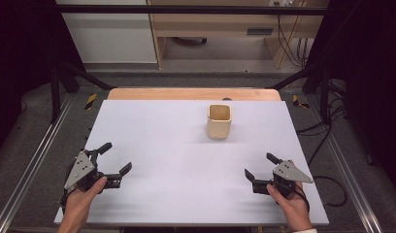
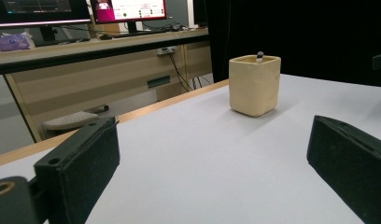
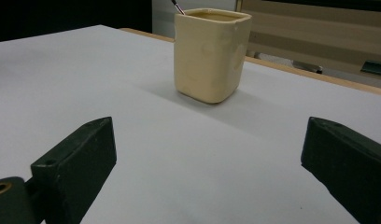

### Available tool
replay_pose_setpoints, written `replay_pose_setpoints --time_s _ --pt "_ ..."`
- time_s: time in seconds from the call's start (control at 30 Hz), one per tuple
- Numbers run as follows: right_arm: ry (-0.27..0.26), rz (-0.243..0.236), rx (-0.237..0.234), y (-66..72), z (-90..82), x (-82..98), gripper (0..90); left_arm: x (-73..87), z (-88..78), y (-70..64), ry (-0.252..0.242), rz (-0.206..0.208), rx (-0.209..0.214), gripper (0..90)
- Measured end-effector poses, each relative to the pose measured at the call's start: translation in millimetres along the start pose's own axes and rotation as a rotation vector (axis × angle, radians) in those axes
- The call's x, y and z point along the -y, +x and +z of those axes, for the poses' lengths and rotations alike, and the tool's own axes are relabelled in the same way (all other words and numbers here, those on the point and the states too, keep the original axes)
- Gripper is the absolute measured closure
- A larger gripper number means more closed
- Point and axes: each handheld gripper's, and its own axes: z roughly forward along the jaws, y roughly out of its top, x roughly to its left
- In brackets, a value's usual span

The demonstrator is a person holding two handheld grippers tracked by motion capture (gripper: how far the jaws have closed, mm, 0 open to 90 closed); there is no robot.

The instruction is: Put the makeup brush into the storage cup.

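The cream cup [image 3: 211, 53] hides nearly all of a thin stick [image 3: 177, 6] inside it; its tip is cut off by the right gripper view's top edge and too small to identify
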Motion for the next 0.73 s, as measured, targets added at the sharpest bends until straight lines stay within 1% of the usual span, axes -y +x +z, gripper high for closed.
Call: replay_pose_setpoints --time_s 0.07,0.1,0.27,0.4,0.47,0.57,0.63,0.73 --pt "-0.001 0.002 0.002 -0.9 -0.1 0.2 3.6 1.1 -0.7 -0.3 0.005 0.007 -0.001 2.0" --pt "-0.002 0.003 0.003 -1.3 -0.2 0.2 3.6 1.7 -0.5 -1.0 0.000 0.001 0.000 2.0" --pt "-0.005 0.010 0.010 -4.0 -1.1 0.6 3.6 5.5 -2.1 -3.3 0.003 0.006 0.003 2.0" --pt "-0.013 0.009 0.018 -5.9 -1.8 0.6 3.7 9.4 -4.9 -4.0 -0.005 -0.007 -0.004 1.7" --pt "-0.026 0.007 0.018 -7.0 -1.9 0.4 3.6 10.9 -6.9 -4.2 -0.011 -0.014 -0.008 1.6" --pt "-0.042 0.016 0.021 -7.5 -2.7 -0.1 3.5 13.9 -10.1 -4.8 -0.023 -0.034 -0.012 1.5" --pt "-0.050 0.019 0.024 -7.9 -3.2 -0.4 3.4 15.8 -12.0 -6.0 -0.015 -0.036 -0.008 1.4" --pt "-0.058 0.019 0.026 -7.5 -3.6 -0.9 3.3 15.3 -14.4 -6.9 -0.023 -0.043 -0.011 1.3"
